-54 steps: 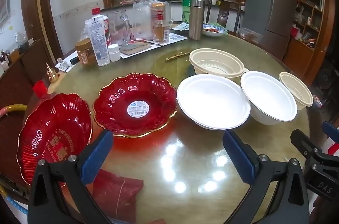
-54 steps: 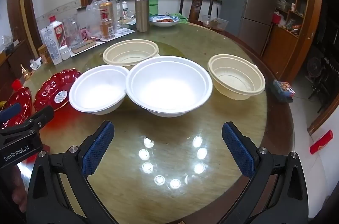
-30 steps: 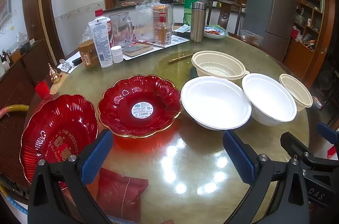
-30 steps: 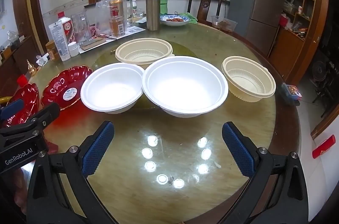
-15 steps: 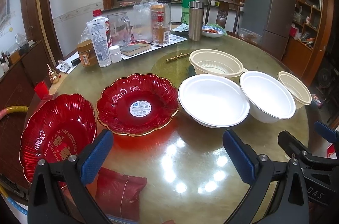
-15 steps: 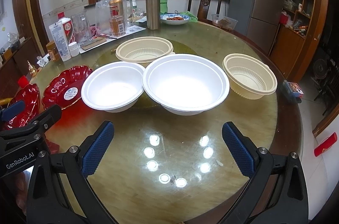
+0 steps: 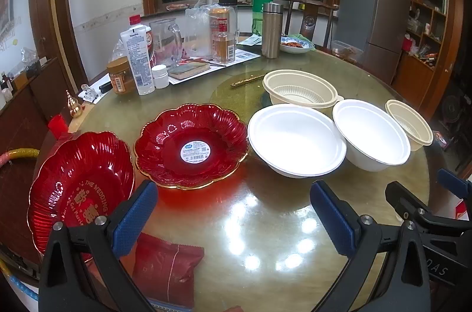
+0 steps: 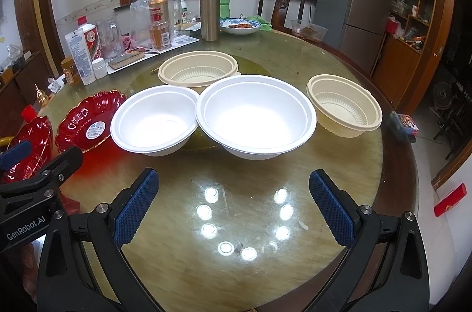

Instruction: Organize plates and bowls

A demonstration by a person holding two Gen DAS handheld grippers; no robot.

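Two red scalloped plates lie on the round glass-topped table: one (image 7: 79, 188) at the near left edge, one with a sticker (image 7: 191, 145) beside it. To their right stand two white bowls (image 7: 296, 139) (image 7: 371, 130) and two cream bowls (image 7: 301, 89) (image 7: 408, 123). My left gripper (image 7: 233, 211) hovers open over the table in front of the stickered plate, holding nothing. My right gripper (image 8: 233, 201) is open and empty, in front of the larger white bowl (image 8: 255, 113), with the smaller white bowl (image 8: 155, 118) and cream bowls (image 8: 199, 70) (image 8: 343, 105) around it.
Bottles, jars, a steel flask (image 7: 271, 30) and a dish of food (image 7: 295, 45) crowd the table's far side. A red packet (image 7: 165, 264) lies near the front edge. A fridge (image 7: 373, 17) and wooden shelves (image 7: 426, 5) stand at the right.
Both views shifted only slightly; the grippers drifted a little over the table. Plates and bowls have not moved, and both grippers stay open.
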